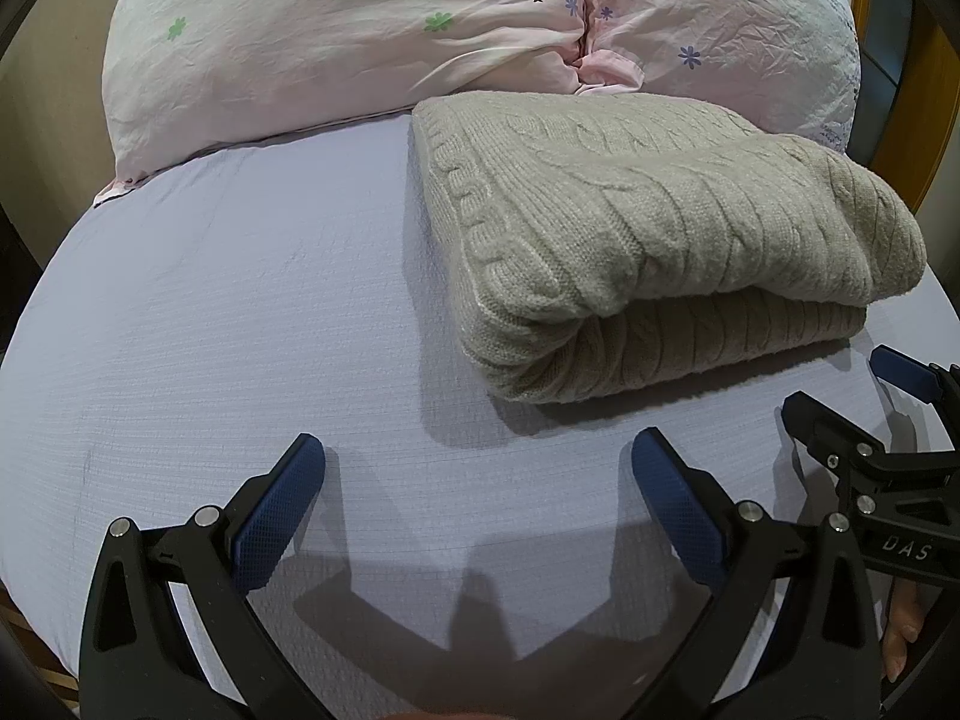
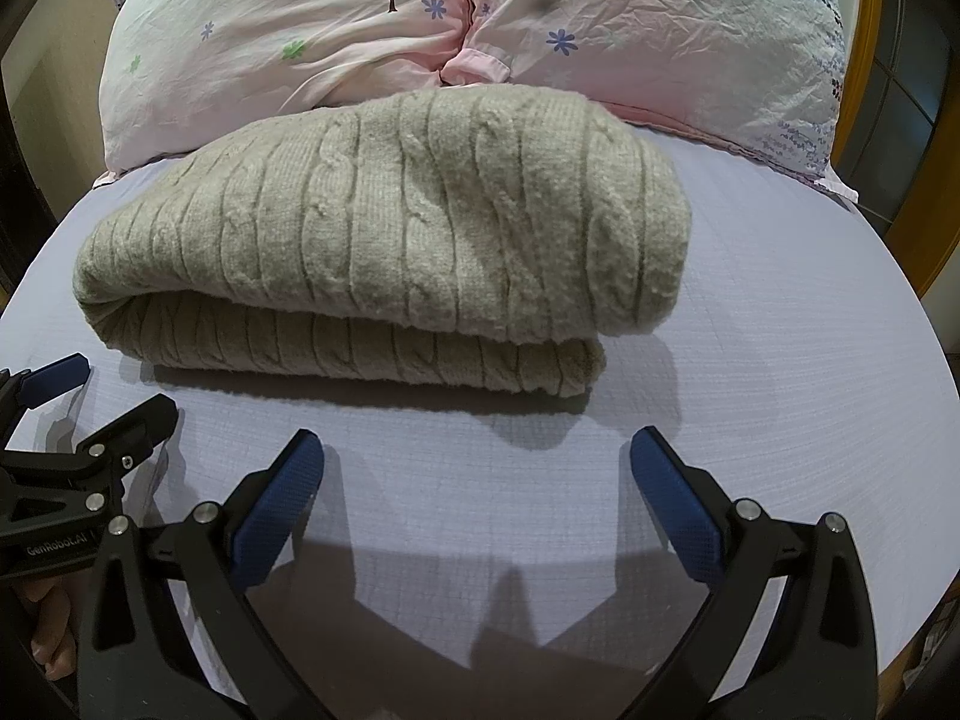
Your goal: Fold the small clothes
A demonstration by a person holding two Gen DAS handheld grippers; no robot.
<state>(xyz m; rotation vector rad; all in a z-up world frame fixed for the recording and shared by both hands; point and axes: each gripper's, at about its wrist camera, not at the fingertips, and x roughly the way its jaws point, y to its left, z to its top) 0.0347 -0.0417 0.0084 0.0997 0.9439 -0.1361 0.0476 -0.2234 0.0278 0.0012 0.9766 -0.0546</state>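
Both jaws stand wide apart and empty, since I hold my left gripper (image 1: 478, 468) and right gripper (image 2: 477, 468) low over the pale lavender bed sheet (image 1: 240, 312), just in front of the folded beige cable-knit sweater (image 2: 384, 222). That sweater lies doubled over, its far edge touching the pink floral pillows (image 2: 360, 42), so I judge the fold finished.

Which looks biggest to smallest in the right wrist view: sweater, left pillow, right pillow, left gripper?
1. Folded sweater
2-3. Left pillow and right pillow: about alike, both cropped by the frame, so no ranking.
4. Left gripper, only partly in view at the edge.
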